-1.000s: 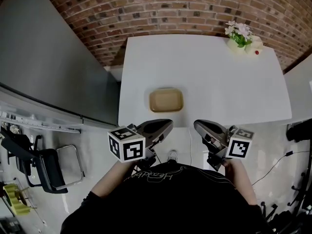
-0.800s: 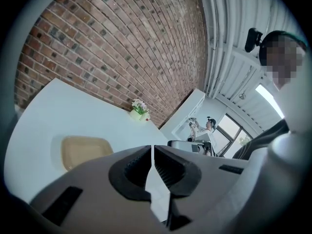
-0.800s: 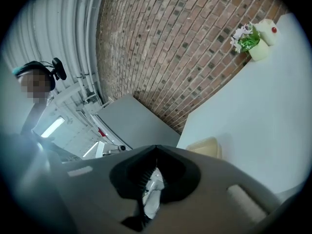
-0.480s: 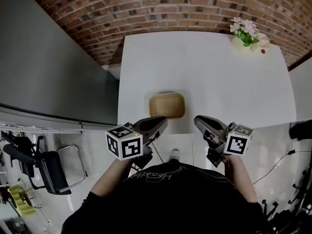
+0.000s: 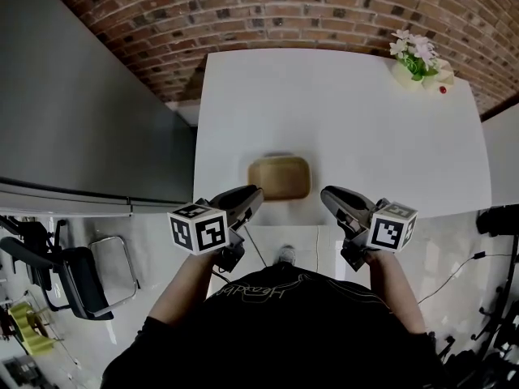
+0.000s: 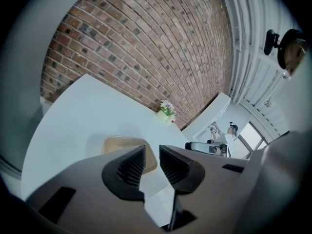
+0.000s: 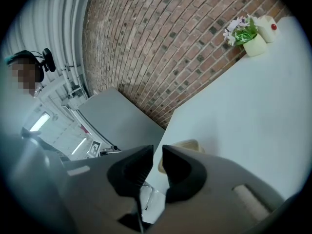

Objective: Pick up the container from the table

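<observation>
As both pairs of jaws have just been opening, the two grippers, left gripper (image 5: 253, 193) and right gripper (image 5: 327, 194), each show a narrow gap with nothing between the pads. One tan container (image 5: 279, 177) lies just ahead, by the near edge of the one white table (image 5: 349, 120); contents not discernible. One flower pot (image 5: 413, 70) stands at the far right corner.

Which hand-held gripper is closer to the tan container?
Left, slightly. The left hand-held gripper is at the tan container's near left corner; the right hand-held gripper just off its near right corner. Both have just been opening their jaws, nothing between them.
</observation>
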Available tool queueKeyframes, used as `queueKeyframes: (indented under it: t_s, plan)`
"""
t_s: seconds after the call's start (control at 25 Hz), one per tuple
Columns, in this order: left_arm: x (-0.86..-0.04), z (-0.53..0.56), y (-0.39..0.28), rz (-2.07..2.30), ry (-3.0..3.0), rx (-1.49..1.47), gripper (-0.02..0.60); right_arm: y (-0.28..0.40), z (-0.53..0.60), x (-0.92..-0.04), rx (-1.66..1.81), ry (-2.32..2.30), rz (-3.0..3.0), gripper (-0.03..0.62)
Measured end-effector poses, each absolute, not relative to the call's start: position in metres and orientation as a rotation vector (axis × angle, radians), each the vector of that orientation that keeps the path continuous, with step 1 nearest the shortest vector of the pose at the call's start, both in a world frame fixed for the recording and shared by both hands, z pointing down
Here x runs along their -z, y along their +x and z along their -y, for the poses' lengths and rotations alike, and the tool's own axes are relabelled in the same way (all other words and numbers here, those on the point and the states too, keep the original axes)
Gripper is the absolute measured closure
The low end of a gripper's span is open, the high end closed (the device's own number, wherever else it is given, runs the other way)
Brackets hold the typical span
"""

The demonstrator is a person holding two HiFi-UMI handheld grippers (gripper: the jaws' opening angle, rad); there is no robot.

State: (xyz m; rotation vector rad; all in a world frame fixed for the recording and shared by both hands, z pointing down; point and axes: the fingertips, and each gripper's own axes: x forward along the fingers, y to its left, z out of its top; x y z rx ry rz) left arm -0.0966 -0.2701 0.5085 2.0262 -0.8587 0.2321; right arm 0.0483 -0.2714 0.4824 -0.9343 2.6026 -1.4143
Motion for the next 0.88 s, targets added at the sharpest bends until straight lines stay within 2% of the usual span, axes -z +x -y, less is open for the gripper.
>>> queueKeyframes:
  t_s: [0.16,0.24,0.44,0.64,0.68,0.88]
  plan:
    - [-0.526,0.275,-0.111,0.919,1.985,-0.262,0.463,0.051,0.28,-0.497,1.412,-0.991,-2.633,0.545]
    - [-0.538,0.277,-0.117,0.938,1.954,-0.283,0.46,0.052,0.286,-0.514,1.413,-1.037,-2.679,0.506]
    - [-0.566,0.279,-0.127,0.97,1.883,-0.317,0.387,0.056,0.294,-0.547,1.488,-1.126,-2.682,0.503]
    - [-0.581,0.285,-0.134,0.985,1.834,-0.311,0.368,0.056,0.3,-0.57,1.569,-1.137,-2.656,0.478]
    - [-0.583,0.286,-0.136,0.987,1.825,-0.31,0.37,0.052,0.301,-0.571,1.584,-1.122,-2.65,0.456]
    - [-0.596,0.293,-0.138,0.986,1.769,-0.298,0.37,0.048,0.31,-0.583,1.604,-1.156,-2.635,0.454]
